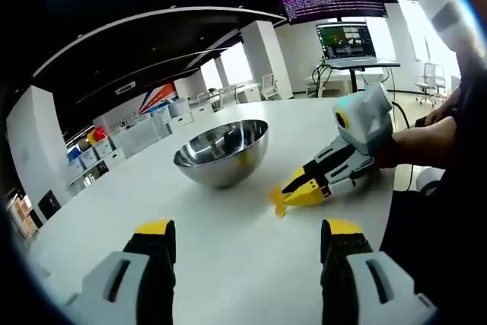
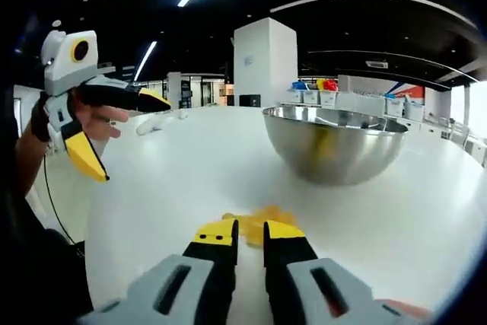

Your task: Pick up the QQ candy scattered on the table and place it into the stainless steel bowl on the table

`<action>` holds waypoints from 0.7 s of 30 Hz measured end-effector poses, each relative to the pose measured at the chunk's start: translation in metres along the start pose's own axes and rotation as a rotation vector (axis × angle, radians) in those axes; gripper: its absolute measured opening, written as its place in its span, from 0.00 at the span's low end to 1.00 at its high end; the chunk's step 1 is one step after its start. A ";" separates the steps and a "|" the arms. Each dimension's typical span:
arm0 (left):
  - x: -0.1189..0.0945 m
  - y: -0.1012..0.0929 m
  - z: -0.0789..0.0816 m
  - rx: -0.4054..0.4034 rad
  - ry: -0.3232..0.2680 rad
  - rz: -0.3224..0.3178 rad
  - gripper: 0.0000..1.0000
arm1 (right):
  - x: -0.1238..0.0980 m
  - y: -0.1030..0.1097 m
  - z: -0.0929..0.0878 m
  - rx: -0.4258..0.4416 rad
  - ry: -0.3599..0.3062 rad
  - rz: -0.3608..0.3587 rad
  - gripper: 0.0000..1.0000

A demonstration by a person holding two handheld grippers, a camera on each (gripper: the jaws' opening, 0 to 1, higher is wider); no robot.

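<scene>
The right tongs [image 2: 250,231], nearly closed, pinch a yellow QQ candy [image 2: 259,223] on the tabletop [image 2: 167,180] near the steel bowl [image 2: 335,144], next needing a lift toward it, while the left tongs [image 1: 247,227] hover wide apart.

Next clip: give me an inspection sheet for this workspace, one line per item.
Surface: white table, bare around the work.
Job's things: stainless steel bowl upright; yellow candy on the table at the right gripper's tips.
Clutter: nothing seen.
Grippers: left gripper open, holding nothing; right gripper nearly shut at the candy, grip unclear.
Cables: black cable hanging beside the table.
Surroundings: monitors, storage shelves.
</scene>
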State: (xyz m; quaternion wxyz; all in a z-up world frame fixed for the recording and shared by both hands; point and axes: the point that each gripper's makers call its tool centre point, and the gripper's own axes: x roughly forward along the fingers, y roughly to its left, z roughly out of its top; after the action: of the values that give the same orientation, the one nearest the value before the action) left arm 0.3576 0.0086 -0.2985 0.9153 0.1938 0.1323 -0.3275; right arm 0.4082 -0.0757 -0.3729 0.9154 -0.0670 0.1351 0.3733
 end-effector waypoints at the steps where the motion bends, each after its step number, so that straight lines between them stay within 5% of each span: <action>1: 0.001 0.000 0.000 -0.002 -0.001 -0.002 0.78 | 0.000 0.000 0.000 0.005 -0.001 0.002 0.12; 21: 0.002 -0.001 -0.001 -0.002 0.002 -0.007 0.78 | -0.011 0.002 0.009 -0.024 -0.045 0.000 0.05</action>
State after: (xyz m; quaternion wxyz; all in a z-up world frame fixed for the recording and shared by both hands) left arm 0.3587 0.0072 -0.3002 0.9142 0.1926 0.1342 -0.3305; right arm 0.4007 -0.0796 -0.3613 0.9173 -0.0696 0.1101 0.3763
